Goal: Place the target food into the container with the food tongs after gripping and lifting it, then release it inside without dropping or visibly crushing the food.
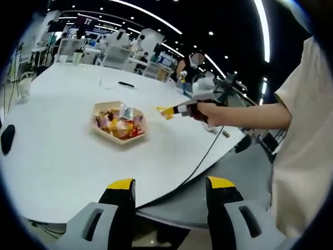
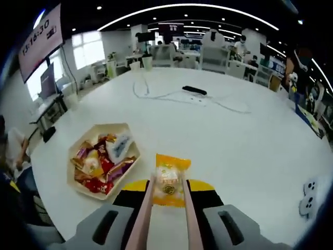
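Tongs (image 2: 165,219) were squeezed by the right gripper (image 2: 166,195), pinching a yellow snack packet (image 2: 169,186) lifted just right of the tray (image 2: 78,179). Left gripper (image 1: 171,183) was held wide, empty.

Open table (image 2: 244,135) beside tray (image 2: 78,156).

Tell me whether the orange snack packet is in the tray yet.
Not yet. The orange snack packet is held in the tongs, beside the tray of wrapped snacks, above the white table.
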`<state>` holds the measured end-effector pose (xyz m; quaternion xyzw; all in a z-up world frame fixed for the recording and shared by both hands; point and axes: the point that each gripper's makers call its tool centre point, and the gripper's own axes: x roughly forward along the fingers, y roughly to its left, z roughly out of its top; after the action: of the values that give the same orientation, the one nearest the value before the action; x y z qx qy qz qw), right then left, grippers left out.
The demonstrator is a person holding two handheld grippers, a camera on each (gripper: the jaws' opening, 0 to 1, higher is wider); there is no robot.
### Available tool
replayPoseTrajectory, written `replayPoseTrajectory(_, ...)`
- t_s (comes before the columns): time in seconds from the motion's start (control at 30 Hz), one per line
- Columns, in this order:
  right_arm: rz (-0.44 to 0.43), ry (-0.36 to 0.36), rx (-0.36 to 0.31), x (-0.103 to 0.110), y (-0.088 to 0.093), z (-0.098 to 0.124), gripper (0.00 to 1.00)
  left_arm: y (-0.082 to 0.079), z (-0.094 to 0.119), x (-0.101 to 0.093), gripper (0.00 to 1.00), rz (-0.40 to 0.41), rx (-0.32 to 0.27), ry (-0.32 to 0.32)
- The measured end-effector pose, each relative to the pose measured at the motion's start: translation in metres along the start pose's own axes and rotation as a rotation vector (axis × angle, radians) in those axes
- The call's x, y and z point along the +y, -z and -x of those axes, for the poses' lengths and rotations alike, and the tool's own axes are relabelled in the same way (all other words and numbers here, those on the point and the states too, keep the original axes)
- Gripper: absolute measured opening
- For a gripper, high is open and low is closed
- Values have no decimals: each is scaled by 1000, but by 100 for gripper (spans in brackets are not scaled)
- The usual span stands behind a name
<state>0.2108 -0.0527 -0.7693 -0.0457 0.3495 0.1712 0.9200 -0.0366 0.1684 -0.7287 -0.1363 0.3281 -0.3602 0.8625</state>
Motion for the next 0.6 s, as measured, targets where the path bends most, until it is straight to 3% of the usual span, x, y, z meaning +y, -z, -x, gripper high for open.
replayPoseTrajectory(0.27,18,-11,-62,11,-24,19,26,-1,7,-4,53,-23,-21,1)
replayPoseTrajectory(0.6,48,-33,-96,20,-36,37,24,-6,13,-8,53,-37,-51,3)
